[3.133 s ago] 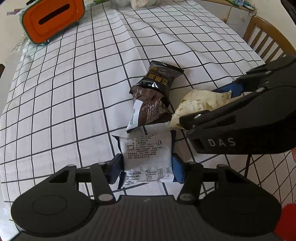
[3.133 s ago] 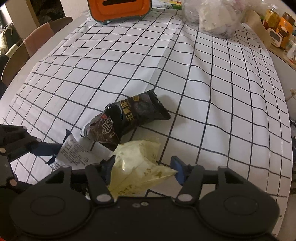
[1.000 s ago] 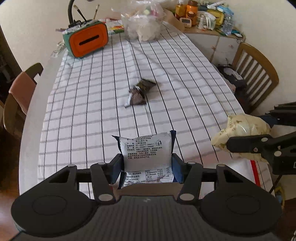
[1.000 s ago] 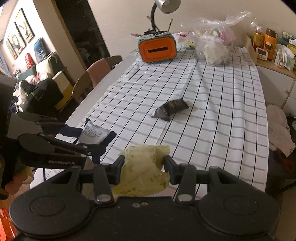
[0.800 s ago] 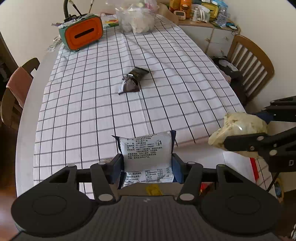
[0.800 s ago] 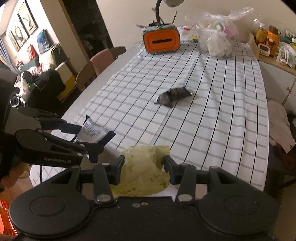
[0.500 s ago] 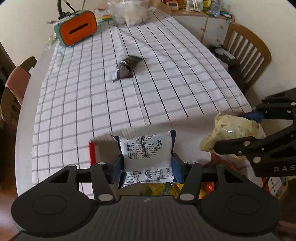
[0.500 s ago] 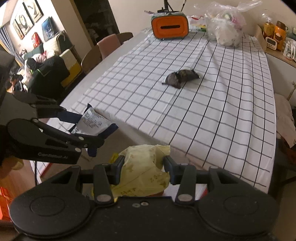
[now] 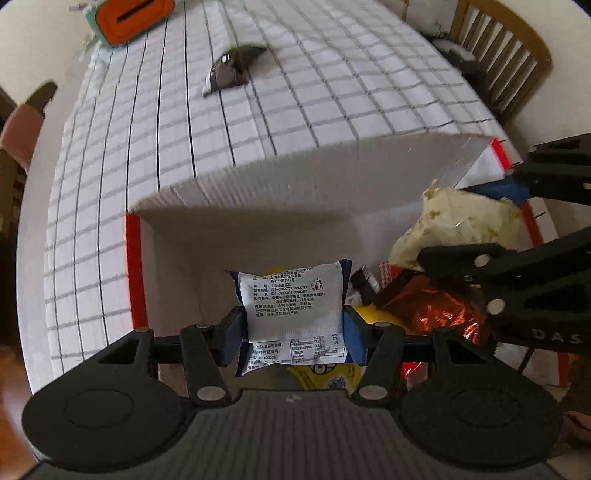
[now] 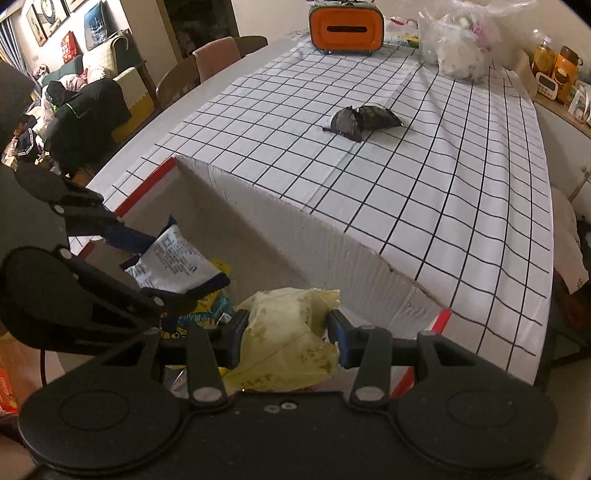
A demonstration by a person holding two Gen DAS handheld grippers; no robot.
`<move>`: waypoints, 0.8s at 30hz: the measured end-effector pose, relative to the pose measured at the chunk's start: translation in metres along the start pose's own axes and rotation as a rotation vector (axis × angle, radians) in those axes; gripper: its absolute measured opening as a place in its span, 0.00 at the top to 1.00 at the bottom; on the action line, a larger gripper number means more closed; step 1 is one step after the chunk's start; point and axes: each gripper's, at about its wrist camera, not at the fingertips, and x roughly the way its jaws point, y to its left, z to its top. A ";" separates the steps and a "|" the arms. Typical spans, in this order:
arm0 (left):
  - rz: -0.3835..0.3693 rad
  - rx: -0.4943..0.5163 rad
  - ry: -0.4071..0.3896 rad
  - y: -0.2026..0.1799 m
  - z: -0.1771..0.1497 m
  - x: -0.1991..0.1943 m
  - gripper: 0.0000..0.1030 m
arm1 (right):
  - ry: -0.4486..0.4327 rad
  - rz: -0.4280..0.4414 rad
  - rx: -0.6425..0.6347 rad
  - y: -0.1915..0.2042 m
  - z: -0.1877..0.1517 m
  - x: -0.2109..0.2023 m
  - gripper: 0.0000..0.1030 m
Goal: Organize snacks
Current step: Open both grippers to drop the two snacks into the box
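My left gripper (image 9: 291, 328) is shut on a white snack packet with blue ends (image 9: 293, 310), hanging over an open cardboard box (image 9: 258, 192) at the table's near edge. My right gripper (image 10: 284, 338) is shut on a crumpled pale yellow packet (image 10: 288, 339), also above the box. Each gripper shows in the other's view: the right gripper (image 9: 476, 236) with the yellow packet (image 9: 454, 225), the left gripper (image 10: 147, 266) with the white packet (image 10: 173, 262). A dark brown packet (image 10: 360, 120) still lies on the checked tablecloth (image 10: 443, 166). Several snacks lie inside the box, among them a copper foil one (image 9: 436, 314).
An orange and teal case (image 10: 345, 27) and a clear plastic bag (image 10: 458, 51) stand at the table's far end. A wooden chair (image 9: 506, 55) is on one side, upholstered chairs (image 10: 218, 55) on the other. Jars sit on a side counter (image 10: 557, 74).
Both grippers have come back off the table and sunk toward the open box, packets still held. The box has come into view below them; the table has receded.
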 end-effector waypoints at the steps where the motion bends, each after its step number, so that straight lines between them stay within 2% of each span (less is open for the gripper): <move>1: -0.006 -0.004 0.016 0.001 0.001 0.004 0.46 | 0.001 -0.004 0.002 0.000 0.000 0.001 0.56; 6: -0.012 -0.032 0.075 0.007 0.005 0.020 0.46 | 0.021 -0.011 0.024 -0.004 0.005 0.010 0.56; 15: -0.007 -0.010 0.116 0.000 0.011 0.036 0.46 | 0.054 -0.016 0.046 -0.005 0.012 0.022 0.56; 24: -0.041 -0.027 0.148 0.005 0.014 0.048 0.44 | 0.092 -0.009 0.066 -0.009 0.016 0.029 0.54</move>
